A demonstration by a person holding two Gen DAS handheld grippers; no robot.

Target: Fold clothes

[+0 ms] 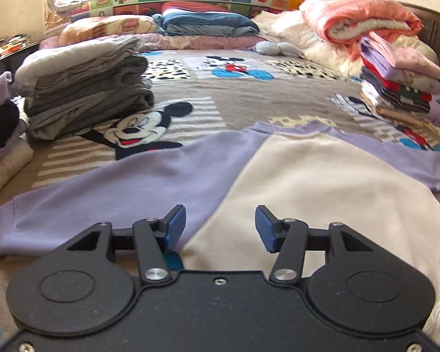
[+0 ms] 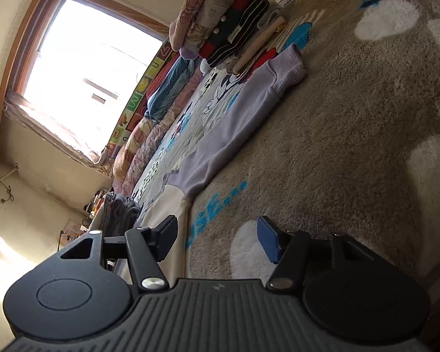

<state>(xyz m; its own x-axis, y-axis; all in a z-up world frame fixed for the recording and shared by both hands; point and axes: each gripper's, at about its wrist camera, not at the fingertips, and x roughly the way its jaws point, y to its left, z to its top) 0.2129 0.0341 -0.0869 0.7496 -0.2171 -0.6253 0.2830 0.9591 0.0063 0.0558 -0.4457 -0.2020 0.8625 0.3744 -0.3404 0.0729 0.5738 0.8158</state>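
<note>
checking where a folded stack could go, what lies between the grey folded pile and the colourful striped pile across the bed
Only bare cartoon-mouse blanket lies between the grey folded pile and the colourful striped pile, seen in the left wrist view.

One cream-and-lilac sweatshirt (image 1: 293, 176) lay spread on one cartoon-mouse blanket (image 1: 249, 102). Two lilac sleeves (image 1: 108, 187) showed on it. Two stacks of folded clothes stood on the bed: one grey stack (image 1: 88, 88) at far left, one multicoloured stack (image 1: 396, 82) at far right. One rolled pink blanket (image 1: 360, 17) lay beyond. One window (image 2: 82, 73) was visible.
</note>
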